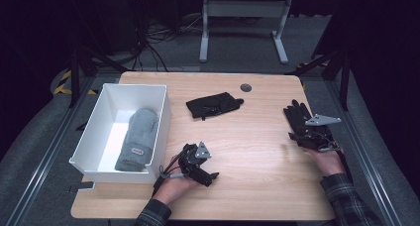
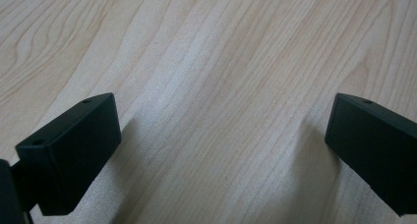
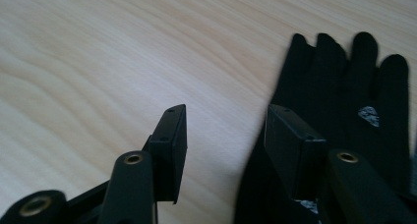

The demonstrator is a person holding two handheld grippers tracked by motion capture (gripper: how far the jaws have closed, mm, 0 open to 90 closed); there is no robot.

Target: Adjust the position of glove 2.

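A black glove (image 1: 296, 114) lies flat near the table's right edge, fingers pointing away from the person. My right gripper (image 1: 303, 133) hovers over its wrist end. In the right gripper view the gripper (image 3: 225, 116) has its jaws about half apart, one over bare wood and the other over the glove (image 3: 339, 86), and nothing is pinched between them. A second black glove (image 1: 213, 105) lies at the middle back of the table. My left gripper (image 1: 210, 177) rests near the front, and in its own view it (image 2: 221, 106) stands wide open over bare wood.
A white box (image 1: 163, 117) at the table's left holds a grey mitten (image 1: 136, 137). A round dark grommet (image 1: 245, 87) sits near the back edge. The wooden tabletop (image 1: 257, 146) lies bare between the two hands. Table legs and cables stand behind.
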